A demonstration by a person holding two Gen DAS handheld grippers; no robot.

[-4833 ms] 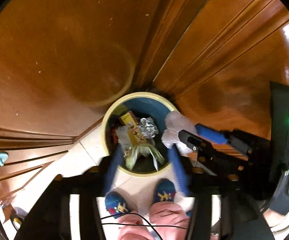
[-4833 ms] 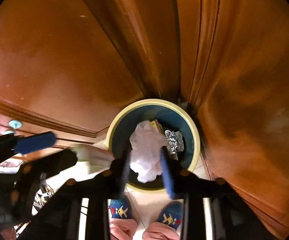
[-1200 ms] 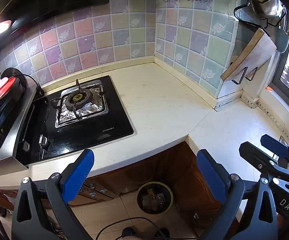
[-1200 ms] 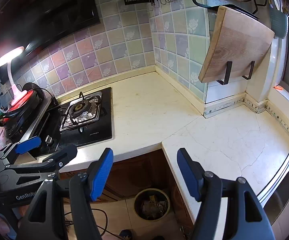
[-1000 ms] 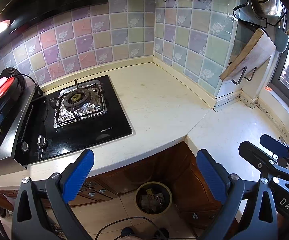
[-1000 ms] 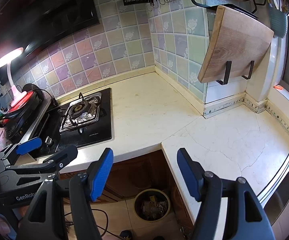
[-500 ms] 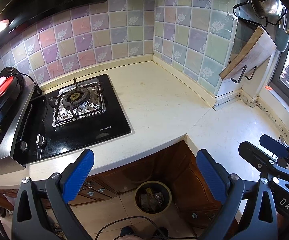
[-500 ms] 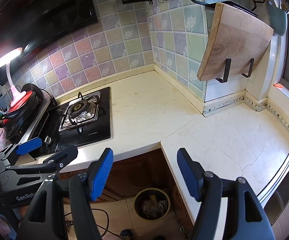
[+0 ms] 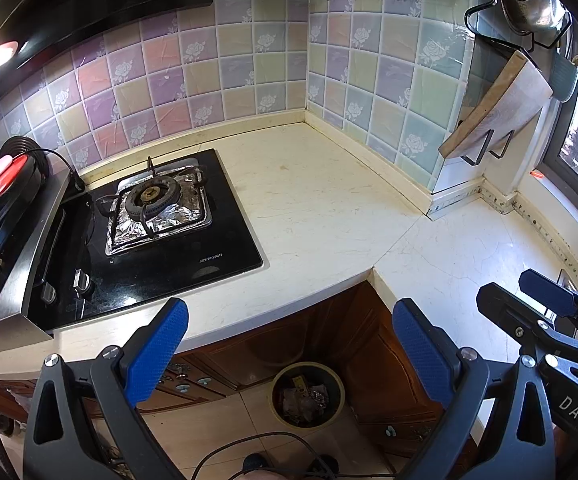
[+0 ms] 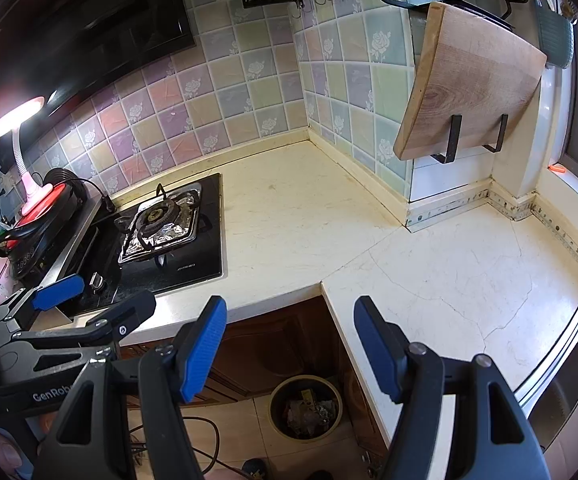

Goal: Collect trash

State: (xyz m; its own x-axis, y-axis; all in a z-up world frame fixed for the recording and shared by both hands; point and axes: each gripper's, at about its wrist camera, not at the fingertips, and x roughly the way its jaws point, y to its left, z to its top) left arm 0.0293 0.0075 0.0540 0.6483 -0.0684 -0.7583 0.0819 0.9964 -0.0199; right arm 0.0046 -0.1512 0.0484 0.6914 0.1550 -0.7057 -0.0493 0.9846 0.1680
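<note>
The left gripper [image 9: 289,344] and right gripper [image 10: 289,344] are both hanging wide apart, gripping nothing, above the counter edge [image 9: 309,216]. The trash bin [image 9: 308,394] is sitting on the floor at about 6 o'clock below each gripper, against the wooden cabinets [image 9: 273,348]. Crumpled foil and paper scraps [image 10: 307,410] are lying inside it.

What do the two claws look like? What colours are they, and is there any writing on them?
Both claws are black frames with silver bolts and two long fingers faced with ribbed blue pads. The left claw has "GenRob" printed in white on its side, seen from the right camera. The right claw shows "DAS" in white, seen from the left camera. A thin black cable loops underneath.
</note>
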